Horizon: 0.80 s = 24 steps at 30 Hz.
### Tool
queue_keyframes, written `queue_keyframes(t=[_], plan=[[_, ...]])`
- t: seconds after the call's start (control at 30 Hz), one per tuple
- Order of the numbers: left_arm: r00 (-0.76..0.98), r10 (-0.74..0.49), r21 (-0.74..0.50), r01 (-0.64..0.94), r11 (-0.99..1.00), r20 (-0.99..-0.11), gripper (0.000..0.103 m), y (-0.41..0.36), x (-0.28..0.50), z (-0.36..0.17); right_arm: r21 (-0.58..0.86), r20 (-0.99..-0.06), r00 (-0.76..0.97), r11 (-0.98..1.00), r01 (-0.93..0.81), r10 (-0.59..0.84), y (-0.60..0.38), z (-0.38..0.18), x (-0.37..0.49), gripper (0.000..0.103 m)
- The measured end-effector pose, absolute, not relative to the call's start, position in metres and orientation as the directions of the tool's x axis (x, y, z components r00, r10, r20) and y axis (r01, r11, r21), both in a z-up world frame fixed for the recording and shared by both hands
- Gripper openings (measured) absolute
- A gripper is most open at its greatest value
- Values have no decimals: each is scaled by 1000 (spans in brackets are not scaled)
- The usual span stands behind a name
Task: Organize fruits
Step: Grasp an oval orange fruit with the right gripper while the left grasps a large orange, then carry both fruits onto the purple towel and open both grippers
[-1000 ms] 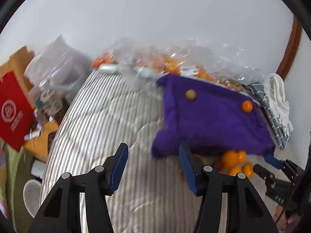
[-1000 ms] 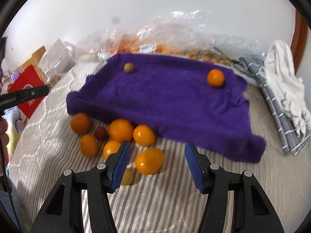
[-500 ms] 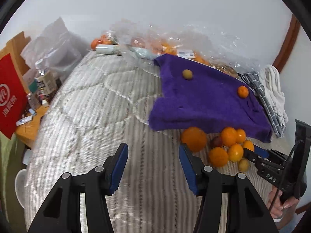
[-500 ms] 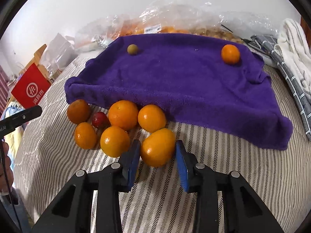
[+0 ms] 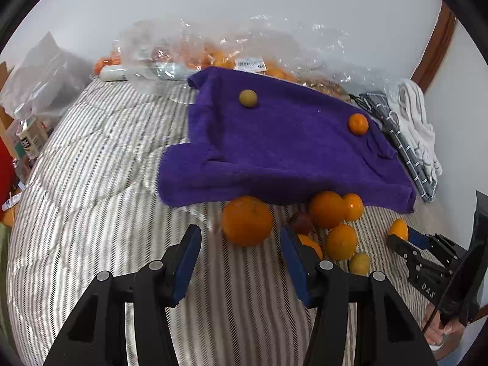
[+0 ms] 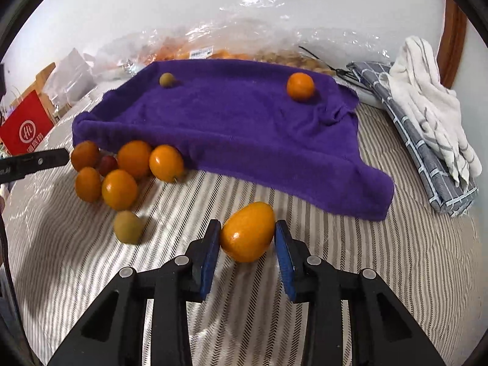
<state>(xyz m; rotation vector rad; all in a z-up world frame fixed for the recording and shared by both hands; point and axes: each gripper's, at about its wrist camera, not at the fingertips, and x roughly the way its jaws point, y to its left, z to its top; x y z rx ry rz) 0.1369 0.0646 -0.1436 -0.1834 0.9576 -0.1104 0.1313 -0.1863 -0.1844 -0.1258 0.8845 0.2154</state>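
Right gripper [image 6: 247, 241]: clamped on the oval orange fruit [image 6: 247, 231], just in front of the purple towel [image 6: 231, 122], above the striped bed cover [image 6: 335, 274].
Left gripper [image 5: 241, 262]: partly open, nothing between the pads, just short of the large orange [image 5: 246, 220] at the towel's near edge.
Fruit cluster [image 6: 122, 170]: oranges and one dark red fruit, against the towel's front left corner.
Greenish fruit [image 6: 128, 227]: alone, in front of the cluster.
On the towel: small green fruit [image 6: 166, 79] far left, orange [image 6: 300, 86] far right.
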Motion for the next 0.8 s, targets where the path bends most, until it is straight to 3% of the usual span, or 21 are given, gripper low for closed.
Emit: queue_keyframes(t=[0.37, 0.43, 0.5, 0.8], plan=[[539, -131, -161, -7, 987, -832, 51, 52, 157, -159, 9, -762, 631, 976, -216, 147, -186, -194, 138, 36], [538, -133, -161, -5, 987, -832, 49, 50, 160, -161, 8, -756, 638, 977, -214, 146, -186, -194, 137, 35], [538, -128, -159, -11, 987, -833, 40, 48, 161, -162, 15, -755, 638, 977, -211, 150, -187, -194, 137, 35], [561, -143, -171, 3, 985, -815, 39, 54, 153, -152, 24, -733, 667, 984, -174, 136, -197, -172, 130, 35]])
